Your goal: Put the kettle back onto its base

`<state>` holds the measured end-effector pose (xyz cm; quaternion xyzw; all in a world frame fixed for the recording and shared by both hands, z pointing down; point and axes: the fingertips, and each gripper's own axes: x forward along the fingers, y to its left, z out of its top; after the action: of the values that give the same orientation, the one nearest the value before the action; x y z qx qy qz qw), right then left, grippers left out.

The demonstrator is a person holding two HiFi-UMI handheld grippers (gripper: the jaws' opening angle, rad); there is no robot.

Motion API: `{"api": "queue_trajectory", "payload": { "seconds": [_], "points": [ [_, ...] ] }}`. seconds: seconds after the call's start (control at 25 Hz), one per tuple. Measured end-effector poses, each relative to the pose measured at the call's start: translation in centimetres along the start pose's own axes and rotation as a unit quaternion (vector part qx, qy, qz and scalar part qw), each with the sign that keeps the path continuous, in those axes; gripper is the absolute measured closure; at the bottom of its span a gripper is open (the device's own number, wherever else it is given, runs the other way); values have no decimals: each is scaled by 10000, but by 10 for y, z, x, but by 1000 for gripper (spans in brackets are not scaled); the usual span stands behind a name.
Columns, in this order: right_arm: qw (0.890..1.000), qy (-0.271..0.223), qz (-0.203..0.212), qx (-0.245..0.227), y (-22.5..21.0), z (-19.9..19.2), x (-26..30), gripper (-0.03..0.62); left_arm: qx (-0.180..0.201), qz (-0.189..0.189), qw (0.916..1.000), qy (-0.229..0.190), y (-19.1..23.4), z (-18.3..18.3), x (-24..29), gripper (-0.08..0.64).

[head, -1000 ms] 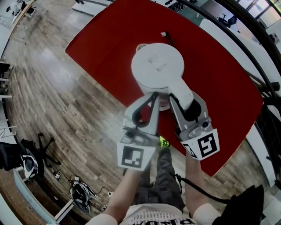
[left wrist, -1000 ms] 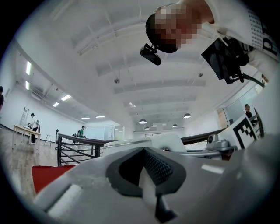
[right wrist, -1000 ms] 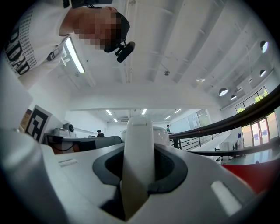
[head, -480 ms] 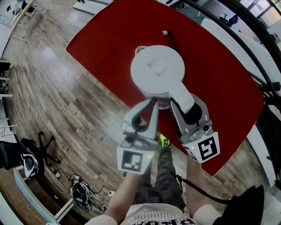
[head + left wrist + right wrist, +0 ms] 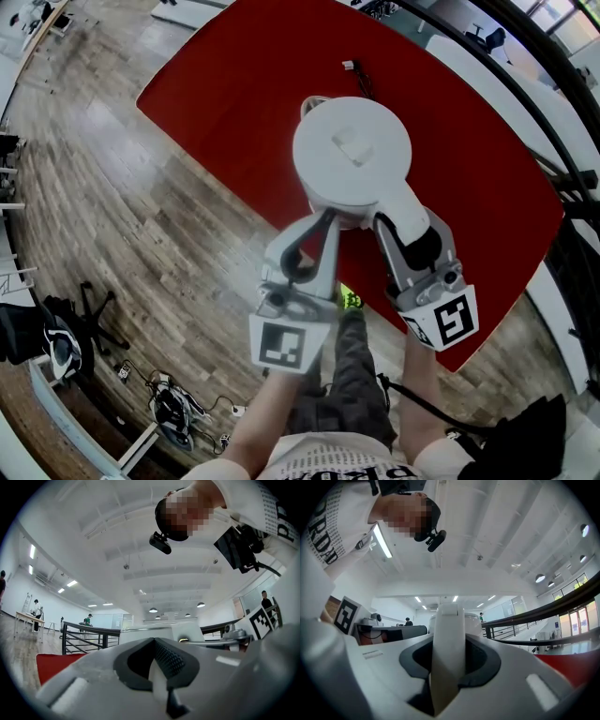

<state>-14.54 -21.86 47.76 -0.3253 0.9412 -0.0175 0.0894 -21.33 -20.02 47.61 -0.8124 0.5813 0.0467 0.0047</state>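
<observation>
Right tool [image 5: 401, 223] grips the kettle [image 5: 352, 150] by its handle; left tool [image 5: 327, 217] has jaws pressed together.

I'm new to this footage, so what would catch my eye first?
A white kettle fills the middle of the head view, held by its handle in the right tool over a red table. The left tool sits shut and empty just beside it.

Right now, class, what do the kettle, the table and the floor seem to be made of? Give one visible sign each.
Kettle: probably plastic, white and matte; the colour is even, with a soft sheen and no metallic glint.
Table: smooth, matte red top; I cannot tell whether it is laminate or cloth.
Floor: wood or wood-look planks; grain and seams show.
</observation>
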Motion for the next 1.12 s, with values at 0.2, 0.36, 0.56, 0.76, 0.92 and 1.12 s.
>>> {"api": "queue_trajectory", "payload": {
  "seconds": [0.2, 0.36, 0.56, 0.76, 0.92, 1.12],
  "points": [
    [10000, -72, 25, -5, 8, -3, 6, 474, 25, 129, 9999, -35, 4, 0, -4, 558],
    [9997, -228, 70, 86, 9, 7, 14, 474, 90, 146, 9998, -55, 3, -1, -2, 560],
    [9994, -317, 125, 61, 6, 4, 8, 474, 26, 80, 10000, 21, 0, -7, -3, 560],
    [9993, -266, 246, 42, 8, 1, 6, 474, 101, -34, 9999, 108, -3, -14, -8, 556],
    [9994, -139, 236, 201, 9, -5, 3, 474, 152, -62, 9998, 114, -3, -17, -12, 555],
    [9995, -174, 236, 126, 17, 1, 8, 474, 152, 43, 9999, 56, -3, -11, -12, 555]
  ]
}}
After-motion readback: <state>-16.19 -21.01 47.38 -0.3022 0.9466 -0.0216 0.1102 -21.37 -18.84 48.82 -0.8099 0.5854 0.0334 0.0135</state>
